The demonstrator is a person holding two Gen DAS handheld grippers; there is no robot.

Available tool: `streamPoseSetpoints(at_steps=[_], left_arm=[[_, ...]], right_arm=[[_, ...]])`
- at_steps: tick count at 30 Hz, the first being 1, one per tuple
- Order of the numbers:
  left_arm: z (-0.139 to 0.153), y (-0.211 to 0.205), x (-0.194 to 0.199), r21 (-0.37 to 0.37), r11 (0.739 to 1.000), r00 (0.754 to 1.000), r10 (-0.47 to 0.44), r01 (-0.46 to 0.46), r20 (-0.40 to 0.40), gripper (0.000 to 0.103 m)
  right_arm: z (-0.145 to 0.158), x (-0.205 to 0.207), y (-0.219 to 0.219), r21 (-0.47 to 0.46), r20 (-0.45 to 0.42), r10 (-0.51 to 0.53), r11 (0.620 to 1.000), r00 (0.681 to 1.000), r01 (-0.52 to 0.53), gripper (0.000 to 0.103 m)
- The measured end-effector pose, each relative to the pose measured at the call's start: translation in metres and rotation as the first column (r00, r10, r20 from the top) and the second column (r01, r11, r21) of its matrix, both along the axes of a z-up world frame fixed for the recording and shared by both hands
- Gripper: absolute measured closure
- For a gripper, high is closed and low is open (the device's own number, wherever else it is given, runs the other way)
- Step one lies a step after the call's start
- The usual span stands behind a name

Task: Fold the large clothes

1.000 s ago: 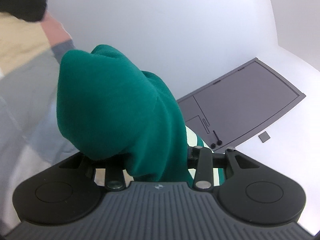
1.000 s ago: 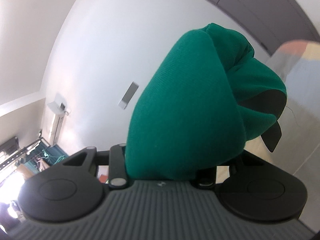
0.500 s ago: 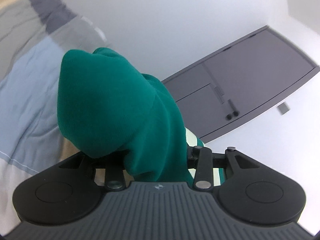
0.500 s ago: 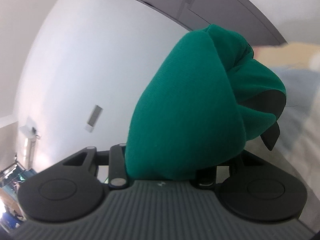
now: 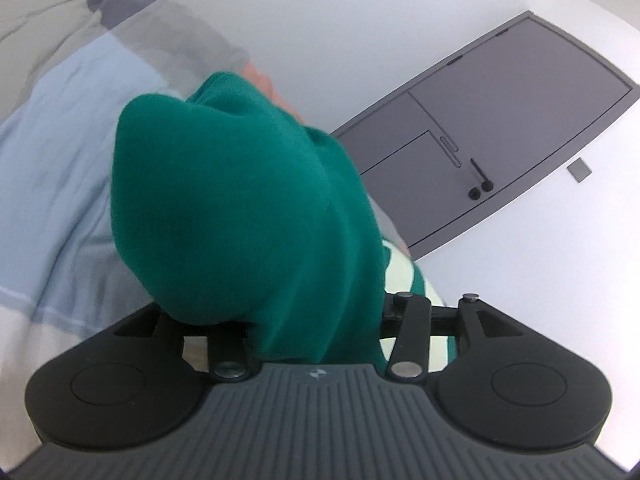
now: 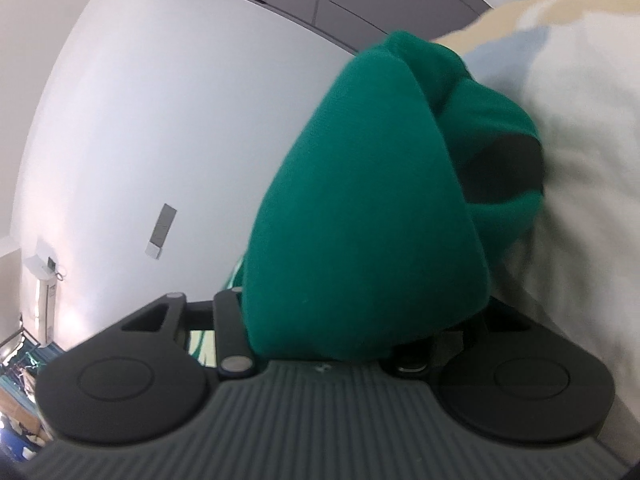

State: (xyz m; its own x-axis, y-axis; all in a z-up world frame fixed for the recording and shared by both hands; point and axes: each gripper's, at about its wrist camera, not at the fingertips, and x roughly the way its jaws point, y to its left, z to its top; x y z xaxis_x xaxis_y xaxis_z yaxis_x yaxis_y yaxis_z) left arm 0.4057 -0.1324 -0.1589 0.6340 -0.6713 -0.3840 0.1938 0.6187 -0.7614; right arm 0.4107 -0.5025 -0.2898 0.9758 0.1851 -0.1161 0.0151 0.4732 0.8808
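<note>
In the left wrist view, the left tongs (image 5: 256,280) are clenched on a bunch of the green garment (image 5: 240,208), which covers their fingers, with a blue and gray blanket (image 5: 52,168) and a gray door (image 5: 500,132) behind. In the right wrist view, the right tongs (image 6: 400,300) grip another bunch of the green garment (image 6: 368,208), next to a white sheet (image 6: 580,140) and a white wall (image 6: 160,100).

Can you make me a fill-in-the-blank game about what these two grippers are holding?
1. The cloth bunched over the left gripper is ____ in colour.
2. In the left view, the door is coloured ____.
3. In the right view, the cloth hides the fingers of the ____ gripper.
4. The wall is coloured ____.

Missing words: green; grey; right; white
</note>
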Motion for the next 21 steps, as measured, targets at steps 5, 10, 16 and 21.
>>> streamPoseSetpoints(at_steps=[5, 10, 16, 21], left_arm=[[0.003, -0.002, -0.007, 0.036, 0.999, 1.000, -0.010, 0.010, -0.005, 0.049], [0.013, -0.002, -0.009, 0.066, 0.997, 0.998, -0.044, 0.047, -0.050, 0.042], [0.032, 0.001, -0.030, 0.204, 0.979, 0.995, -0.009, 0.030, -0.103, 0.021], [0.068, 0.007, -0.063, 0.293, 0.956, 0.997, 0.013, 0.009, -0.071, 0.020]], right_arm=[[-0.009, 0.013, 0.005, 0.024, -0.036, -0.008, 1.000, 0.999, 0.009, 0.048], [-0.007, 0.019, 0.004, 0.046, -0.070, -0.010, 0.999, 0.998, 0.013, 0.045], [-0.010, 0.009, 0.002, 0.086, -0.153, -0.015, 0.996, 0.988, 0.029, 0.031], [0.014, -0.031, -0.002, 0.046, -0.212, -0.036, 0.998, 0.977, 0.047, 0.028]])
